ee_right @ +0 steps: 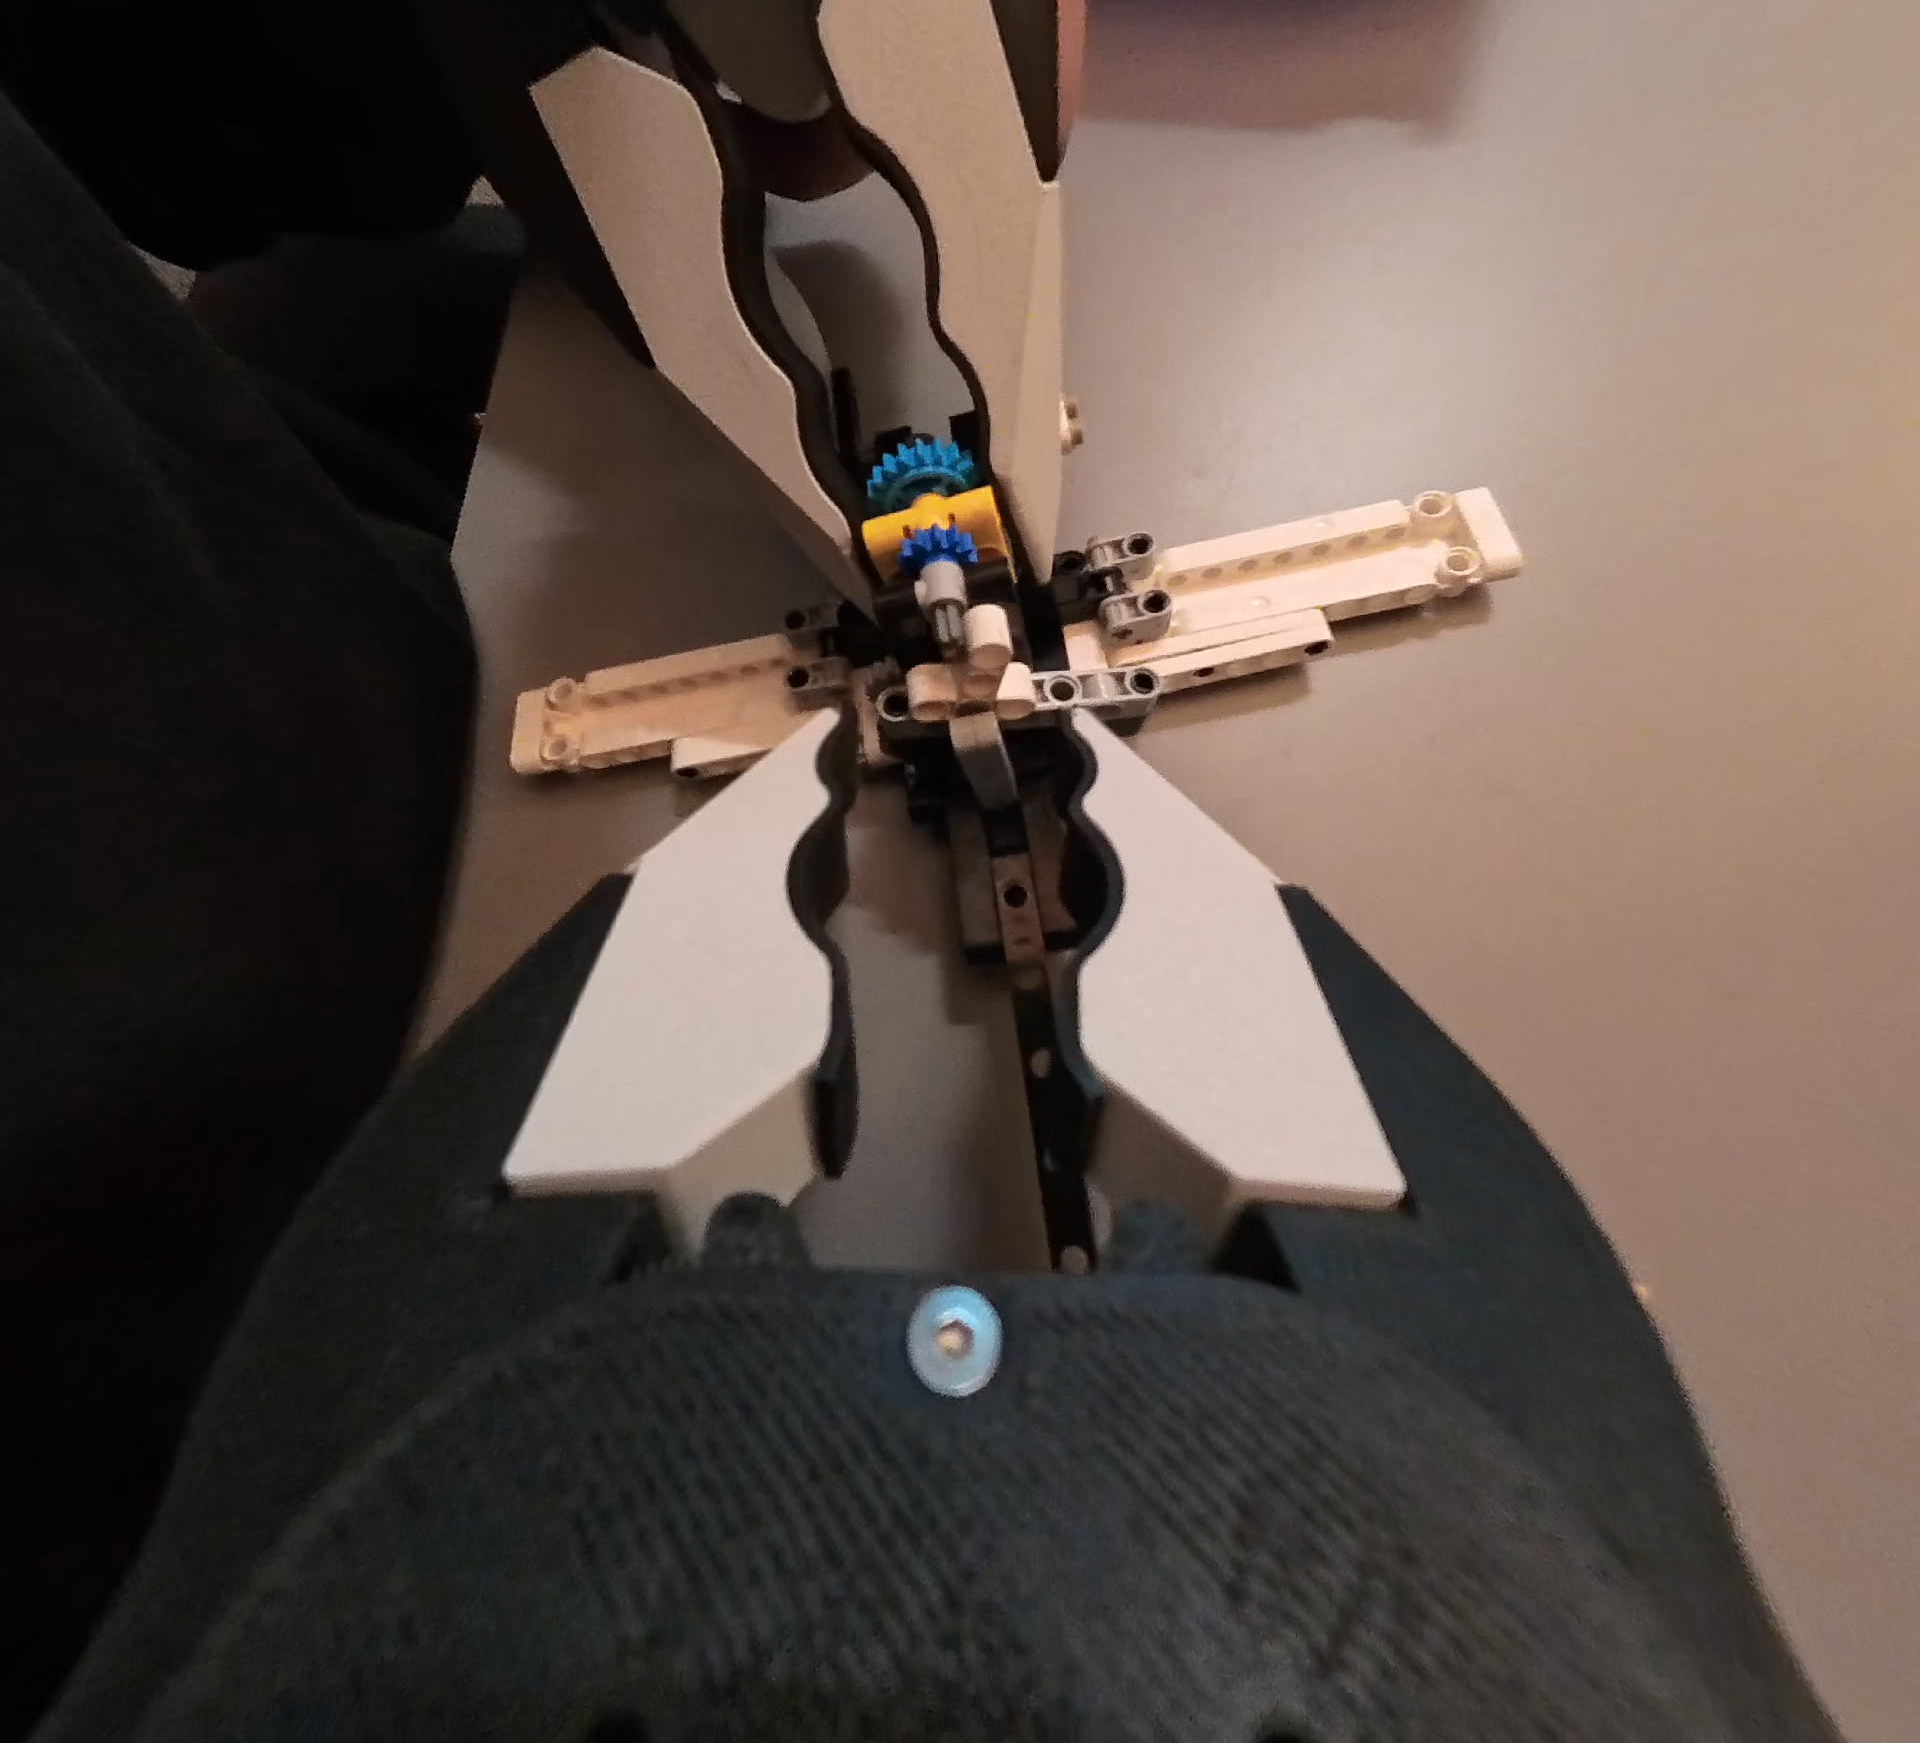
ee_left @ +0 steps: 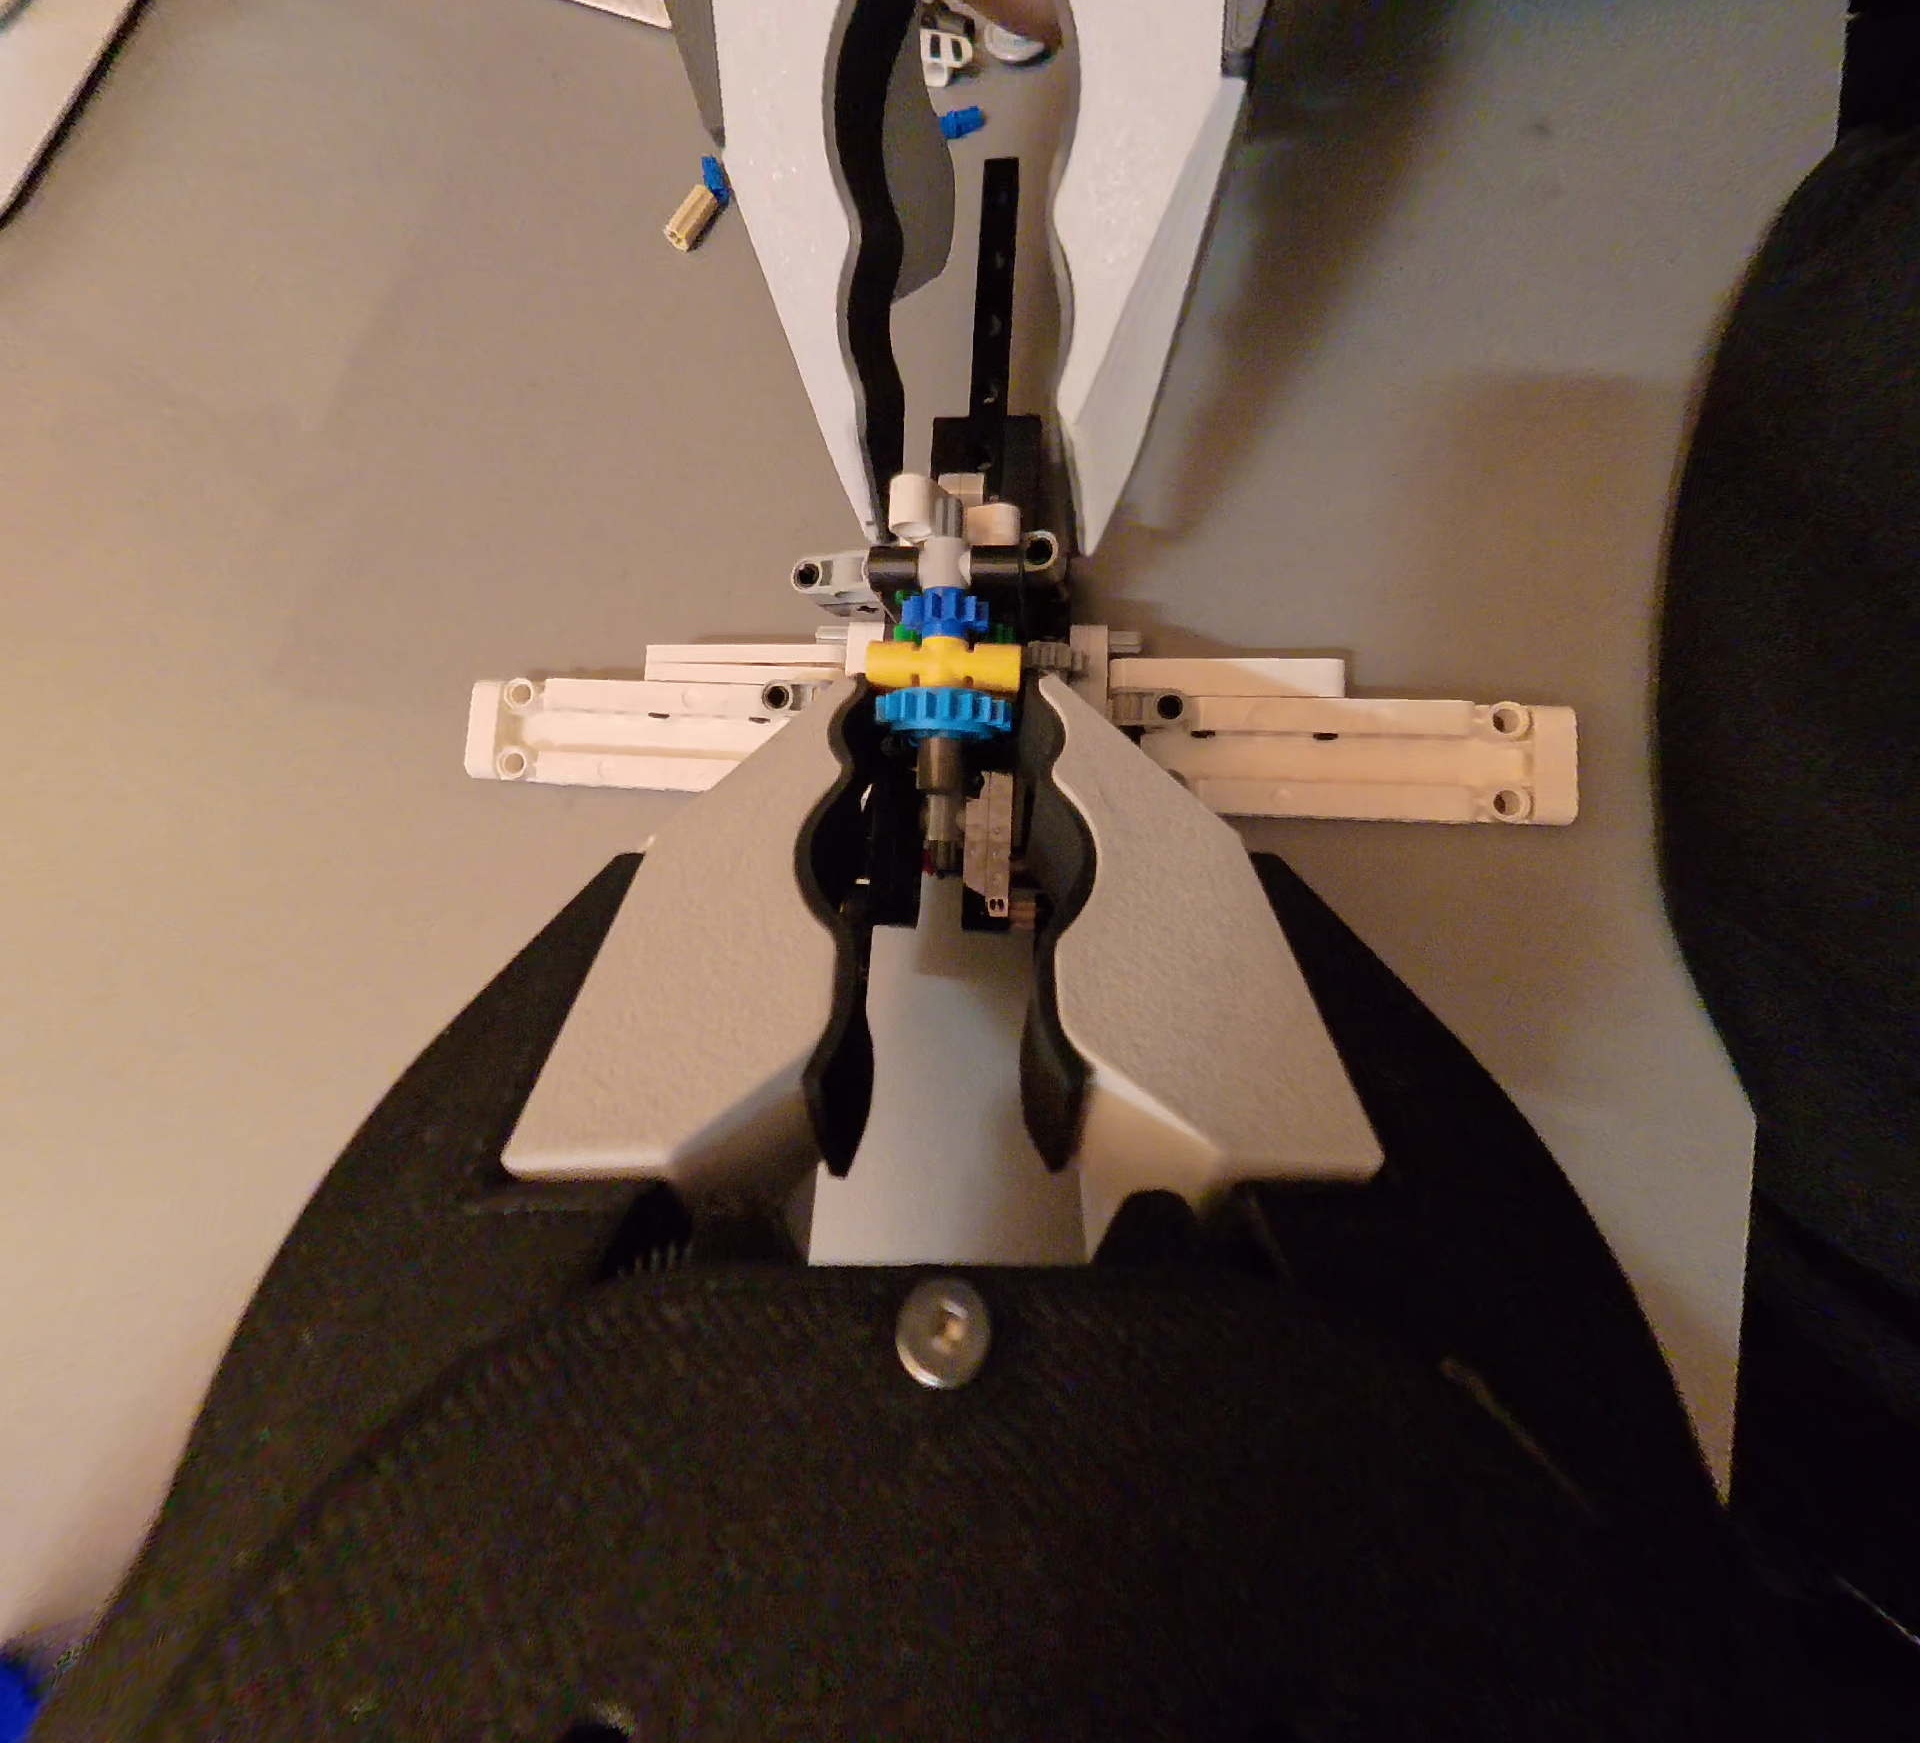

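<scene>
Left tool (ee_left: 940,717) is clenched on the central core of a brick-built model (ee_left: 940,663); its fingertips (ee_left: 1055,706) press the black frame on either side of the yellow connector (ee_left: 940,665) and blue gears (ee_left: 940,714). Right tool (ee_right: 961,737) faces it from the opposite end with its jaws released. They straddle the black perforated beam (ee_right: 1023,945) without pressing it, and bare tabletop (ee_left: 312,446) shows beside one pad. The model lies flat on the tabletop, near the edge where dark clothing shows. A few loose pins (ee_left: 694,218) lie well apart from it, towards the far side. The assembly probably handles as light, stiff plastic with press-fit joints, so twisting loads may separate parts. The black core frame appears the soundest place to take hold; the gears, the thin beam and the white wing panels (ee_left: 1351,748) look less suitable. The model's long axis follows the white panels, crosswise to both tools. The black beam points along the tools' line, towards the right tool.
</scene>
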Demonstrator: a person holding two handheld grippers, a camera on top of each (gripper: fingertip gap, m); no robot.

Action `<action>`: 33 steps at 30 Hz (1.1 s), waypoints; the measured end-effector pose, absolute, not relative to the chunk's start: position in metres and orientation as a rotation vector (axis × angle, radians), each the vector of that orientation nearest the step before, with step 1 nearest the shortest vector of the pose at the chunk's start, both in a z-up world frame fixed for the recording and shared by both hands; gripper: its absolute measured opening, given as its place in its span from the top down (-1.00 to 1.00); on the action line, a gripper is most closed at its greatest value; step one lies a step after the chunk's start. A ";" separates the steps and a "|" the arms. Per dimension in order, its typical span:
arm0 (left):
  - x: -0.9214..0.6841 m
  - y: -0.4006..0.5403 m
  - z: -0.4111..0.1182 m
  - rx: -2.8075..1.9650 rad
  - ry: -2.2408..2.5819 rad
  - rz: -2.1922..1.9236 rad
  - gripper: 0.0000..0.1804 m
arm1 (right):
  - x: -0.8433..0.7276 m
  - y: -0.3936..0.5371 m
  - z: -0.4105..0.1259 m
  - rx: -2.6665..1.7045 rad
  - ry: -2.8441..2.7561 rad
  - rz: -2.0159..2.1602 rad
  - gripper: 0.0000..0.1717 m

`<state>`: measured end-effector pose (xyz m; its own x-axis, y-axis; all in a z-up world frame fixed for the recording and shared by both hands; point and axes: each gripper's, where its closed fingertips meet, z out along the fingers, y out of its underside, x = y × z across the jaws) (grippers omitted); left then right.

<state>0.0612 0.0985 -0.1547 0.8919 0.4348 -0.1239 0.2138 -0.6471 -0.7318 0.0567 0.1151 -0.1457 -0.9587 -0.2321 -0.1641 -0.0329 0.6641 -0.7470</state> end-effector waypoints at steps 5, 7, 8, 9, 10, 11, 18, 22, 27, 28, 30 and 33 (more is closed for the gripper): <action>0.062 0.099 -0.155 -2.283 -0.468 0.369 0.70 | 0.055 0.116 -0.135 -0.175 2.564 -1.240 0.68; 0.062 0.099 -0.155 -2.285 -0.464 0.366 0.70 | 0.054 0.117 -0.137 -0.166 2.565 -1.241 0.68; 0.062 0.099 -0.155 -2.286 -0.462 0.364 0.70 | 0.053 0.117 -0.137 -0.165 2.565 -1.238 0.68; 0.062 0.099 -0.155 -2.286 -0.459 0.361 0.70 | 0.054 0.117 -0.138 -0.166 2.557 -1.235 0.68; 0.062 0.100 -0.155 -2.286 -0.458 0.358 0.70 | 0.055 0.116 -0.138 -0.166 2.547 -1.231 0.68; 0.062 0.100 -0.155 -2.286 -0.455 0.357 0.70 | 0.056 0.116 -0.138 -0.166 2.538 -1.226 0.67; 0.064 0.103 -0.155 -2.267 -0.455 0.341 0.70 | 0.058 0.112 -0.141 -0.172 2.529 -1.178 0.74; 0.064 0.102 -0.156 -2.271 -0.455 0.356 0.69 | 0.058 0.113 -0.142 -0.163 2.527 -1.171 0.74; 0.064 0.101 -0.156 -2.248 -0.487 0.336 0.69 | 0.057 0.114 -0.142 -0.134 2.536 -1.187 0.74; 0.064 0.101 -0.157 -2.241 -0.493 0.332 0.69 | 0.057 0.115 -0.142 -0.127 2.528 -1.196 0.74; 0.065 0.101 -0.157 -2.229 -0.507 0.316 0.69 | 0.057 0.115 -0.141 -0.117 2.523 -1.224 0.75; 0.065 0.102 -0.157 -2.205 -0.518 0.286 0.69 | 0.057 0.116 -0.140 -0.139 2.553 -1.246 0.75</action>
<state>0.0653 0.1020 -0.1568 0.8889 0.4572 -0.0281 0.2677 -0.5683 -0.7780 0.0572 0.1157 -0.1403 -0.9514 -0.2142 -0.2211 0.0426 0.6197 -0.7837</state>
